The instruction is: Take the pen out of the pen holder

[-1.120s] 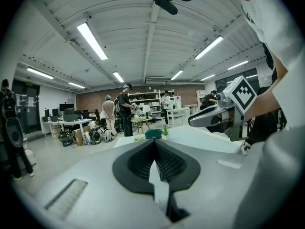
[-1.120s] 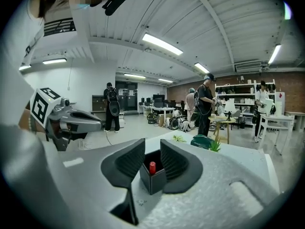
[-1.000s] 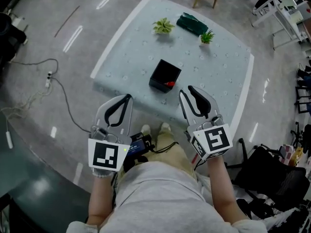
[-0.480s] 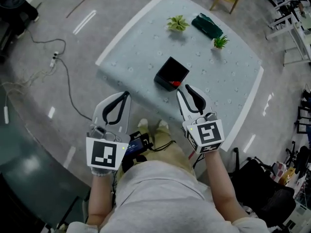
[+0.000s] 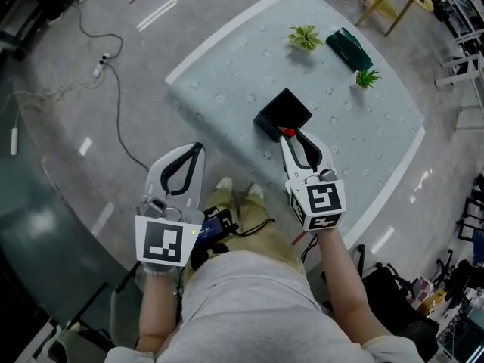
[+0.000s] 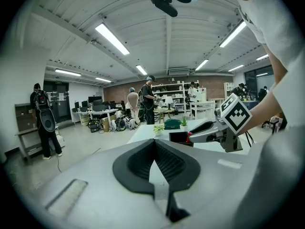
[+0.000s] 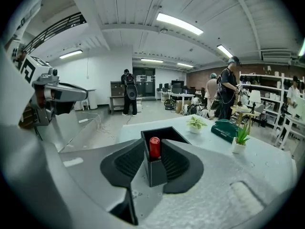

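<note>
**Item: pen removal, approach stage, grasp not yet made.**

- **Right gripper** [image 5: 293, 136]: jaws are opening and standing wide apart, pointing slightly downward at the pen holder. Nothing is being pressed by them.
- **Pen** [image 7: 154, 147]: red-topped, sticking up out of the near corner of the holder. It is sitting straight ahead of the right jaws, in line with the gap between them. Judged not yet gripped.
- **Pen holder** [image 7: 156, 170]: a black square box resting on the counter [image 5: 227, 74], its near corner facing into the gap of the right jaws.
- **Left gripper** [image 6: 153, 142]: jaws are meeting at the tips with nothing between them. It is hanging off the counter's near edge, well apart from the holder.
- **Step in hand:** lining the open right jaws up on the pen's top.
- **Next move, as judged:** the right jaws are needing to ease forward until the red top lies between the pads without nudging the holder wall. They then close on the pen and lift it straight up, while the left gripper may be steadying the box.
</note>
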`<state>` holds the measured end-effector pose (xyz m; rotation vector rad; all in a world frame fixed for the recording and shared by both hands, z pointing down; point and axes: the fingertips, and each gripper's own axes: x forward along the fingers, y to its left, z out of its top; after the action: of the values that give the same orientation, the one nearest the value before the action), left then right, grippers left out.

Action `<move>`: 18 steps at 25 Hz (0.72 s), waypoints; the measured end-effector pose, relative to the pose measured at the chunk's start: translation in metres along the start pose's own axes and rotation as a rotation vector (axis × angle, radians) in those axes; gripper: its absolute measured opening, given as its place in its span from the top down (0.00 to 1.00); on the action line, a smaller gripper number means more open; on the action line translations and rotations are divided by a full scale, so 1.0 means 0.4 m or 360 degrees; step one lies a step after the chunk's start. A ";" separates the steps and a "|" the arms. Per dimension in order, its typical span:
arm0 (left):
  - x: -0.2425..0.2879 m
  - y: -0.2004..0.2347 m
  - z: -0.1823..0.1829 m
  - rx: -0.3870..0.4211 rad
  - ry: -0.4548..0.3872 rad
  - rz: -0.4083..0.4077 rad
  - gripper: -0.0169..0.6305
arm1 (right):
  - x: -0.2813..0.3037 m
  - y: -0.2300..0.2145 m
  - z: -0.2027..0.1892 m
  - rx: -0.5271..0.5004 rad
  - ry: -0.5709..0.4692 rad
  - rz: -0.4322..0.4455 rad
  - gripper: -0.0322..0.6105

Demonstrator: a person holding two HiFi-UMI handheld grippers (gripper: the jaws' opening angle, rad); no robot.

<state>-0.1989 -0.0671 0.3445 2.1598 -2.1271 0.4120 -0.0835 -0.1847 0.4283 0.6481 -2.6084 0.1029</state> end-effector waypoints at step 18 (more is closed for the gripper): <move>0.010 -0.003 0.013 0.0023 0.0024 0.0055 0.96 | 0.007 -0.033 0.049 0.0065 -0.0115 0.0029 0.85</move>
<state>-0.1971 -0.0721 0.3406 2.1230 -2.1631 0.4466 -0.0876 -0.2011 0.4114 0.6538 -2.6883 0.1416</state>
